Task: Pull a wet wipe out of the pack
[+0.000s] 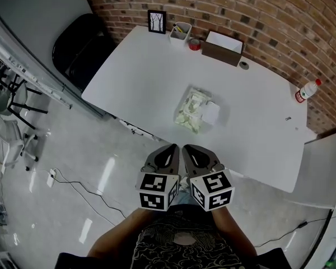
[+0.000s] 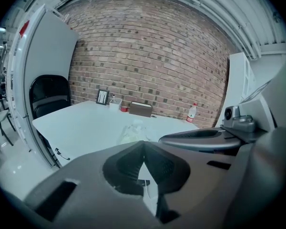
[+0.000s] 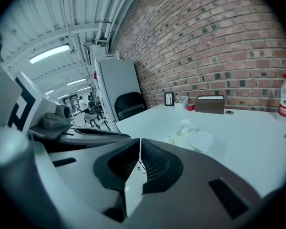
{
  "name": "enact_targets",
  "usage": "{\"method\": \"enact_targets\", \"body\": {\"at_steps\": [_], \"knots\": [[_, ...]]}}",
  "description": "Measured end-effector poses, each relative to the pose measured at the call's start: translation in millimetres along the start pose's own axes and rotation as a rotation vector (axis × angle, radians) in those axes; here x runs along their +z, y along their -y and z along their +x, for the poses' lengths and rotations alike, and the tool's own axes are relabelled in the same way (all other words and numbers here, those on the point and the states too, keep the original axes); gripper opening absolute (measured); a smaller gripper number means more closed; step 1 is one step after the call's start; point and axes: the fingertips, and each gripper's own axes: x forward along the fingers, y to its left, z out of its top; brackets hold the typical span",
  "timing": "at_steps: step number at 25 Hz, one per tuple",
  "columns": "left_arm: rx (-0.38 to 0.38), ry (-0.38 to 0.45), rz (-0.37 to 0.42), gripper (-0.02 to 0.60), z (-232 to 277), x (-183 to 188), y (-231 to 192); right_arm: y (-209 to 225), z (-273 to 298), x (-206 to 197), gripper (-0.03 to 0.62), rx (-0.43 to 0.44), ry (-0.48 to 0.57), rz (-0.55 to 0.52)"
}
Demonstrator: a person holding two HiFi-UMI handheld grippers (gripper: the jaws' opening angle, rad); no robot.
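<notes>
- Two hand-held grippers hang side by side close to my body, short of the near edge of the counter (image 1: 134,66). I judge the task not yet begun, and the step in hand is the approach.
- A chair (image 1: 78,49) stands at the counter's left end, well apart from my path.
- My left hand-held gripper (image 1: 172,150) has its jaws closed tip to tip, with nothing between them.
- The pack (image 1: 190,110) lies mid-counter, straight ahead of both grippers. A pale flap (image 1: 211,112) on its right side looks like the lid turned back. I cannot tell from here whether a wipe stands up out of the opening.
- My right hand-held gripper (image 1: 189,150) is closed the same way and also empty.
- The next move, as I judge it, is to carry both forward over the near edge and open the jaws. One steadies the pack while the other pinches the top wipe and draws it upward, or the light pack may lift along with it.
- There is bare counter all round the pack. A frame (image 1: 156,21), a cup (image 1: 180,31) and a box (image 1: 223,47) line the far edge by the wall, and a bottle (image 1: 307,91) stands near the right edge. None of them is in my way.
</notes>
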Motion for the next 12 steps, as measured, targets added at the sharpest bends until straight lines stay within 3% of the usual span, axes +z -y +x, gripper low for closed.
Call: {"method": "enact_targets", "body": {"at_steps": [12], "knots": [[-0.013,-0.018,0.026,0.011,44.3,19.2,-7.9,37.9,25.3,17.0,0.020,-0.030,0.005,0.018]]}}
